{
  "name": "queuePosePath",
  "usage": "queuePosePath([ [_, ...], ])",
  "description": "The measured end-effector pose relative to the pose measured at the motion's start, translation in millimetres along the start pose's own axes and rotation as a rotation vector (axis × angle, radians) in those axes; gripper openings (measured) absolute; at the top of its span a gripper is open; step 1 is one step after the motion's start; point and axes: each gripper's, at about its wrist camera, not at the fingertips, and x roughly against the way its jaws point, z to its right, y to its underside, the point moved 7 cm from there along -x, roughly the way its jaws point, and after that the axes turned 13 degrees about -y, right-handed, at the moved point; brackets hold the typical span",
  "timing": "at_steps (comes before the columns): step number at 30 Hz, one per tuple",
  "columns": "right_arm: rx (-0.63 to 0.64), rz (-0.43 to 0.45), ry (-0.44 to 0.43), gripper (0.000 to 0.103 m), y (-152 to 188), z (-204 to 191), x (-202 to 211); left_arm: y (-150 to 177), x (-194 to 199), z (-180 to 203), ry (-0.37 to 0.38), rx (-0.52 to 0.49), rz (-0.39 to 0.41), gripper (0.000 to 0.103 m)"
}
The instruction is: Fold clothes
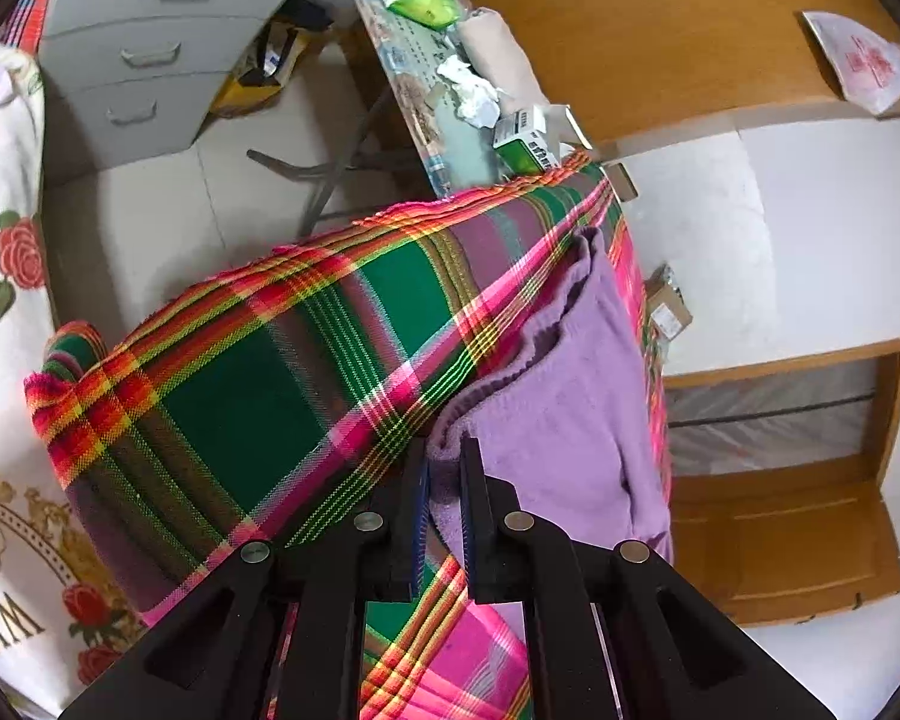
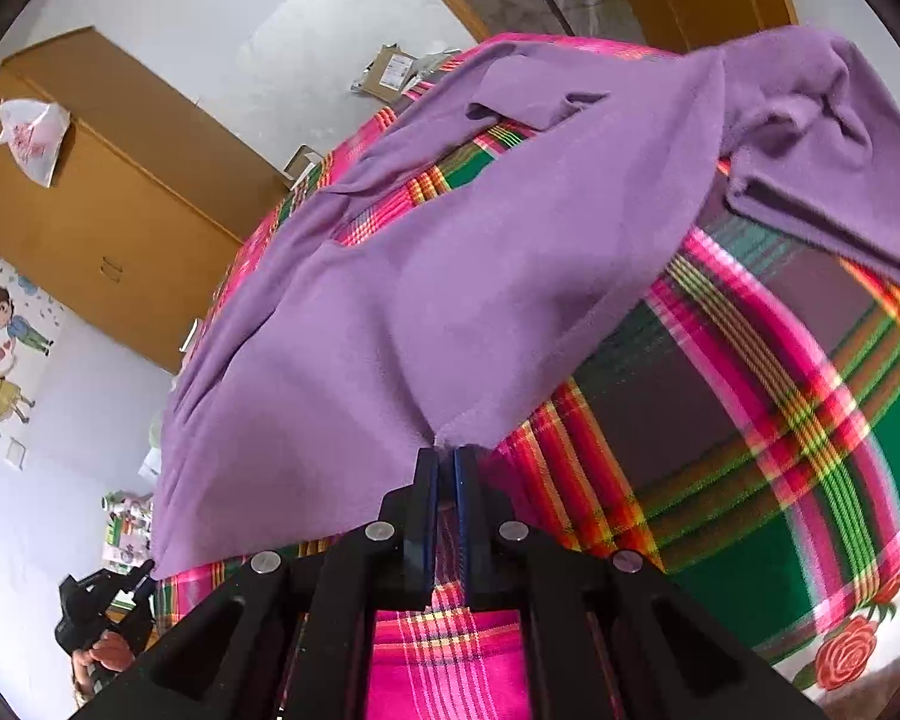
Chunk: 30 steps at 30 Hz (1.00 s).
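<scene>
The left gripper and the right gripper each pinched an edge of the purple garment, which spread ahead of the fingers over the plaid cloth, probably to carry a fold across.

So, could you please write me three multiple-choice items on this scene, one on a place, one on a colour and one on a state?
1. Where does the purple garment lie?
A. on the plaid cloth
B. in a drawer
C. on the floor

2. What colour is the box at the table's edge?
A. blue
B. green and white
C. black

3. How does the right tool stand?
A. wide open
B. shut on the garment's edge
C. out of view

Answers: 1 A, plaid shows all around it; 2 B, green body with white panel; 3 B, purple fabric is pinched between its fingers. The left tool also grips purple fabric.
</scene>
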Motion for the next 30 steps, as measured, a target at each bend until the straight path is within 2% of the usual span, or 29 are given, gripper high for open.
queuePosePath([
  [6, 0.048, 0.031, -0.048, 0.006, -9, -17, 14, -3, 10, 6, 0.024, -0.004, 0.021, 0.009],
  [12, -0.006, -0.008, -0.018, 0.006, 0, 6, 1, 2, 3, -5, -0.003, 0.018, -0.001, 0.009],
  [22, 0.016, -0.012, -0.014, 0.006, 1, 8, 4, 4, 5, -10, -0.022, 0.027, 0.006, 0.009],
  [30, 0.073, -0.009, 0.013, 0.012, -1, 7, 19, 8, 18, 9, -0.041, -0.086, 0.049, 0.009],
])
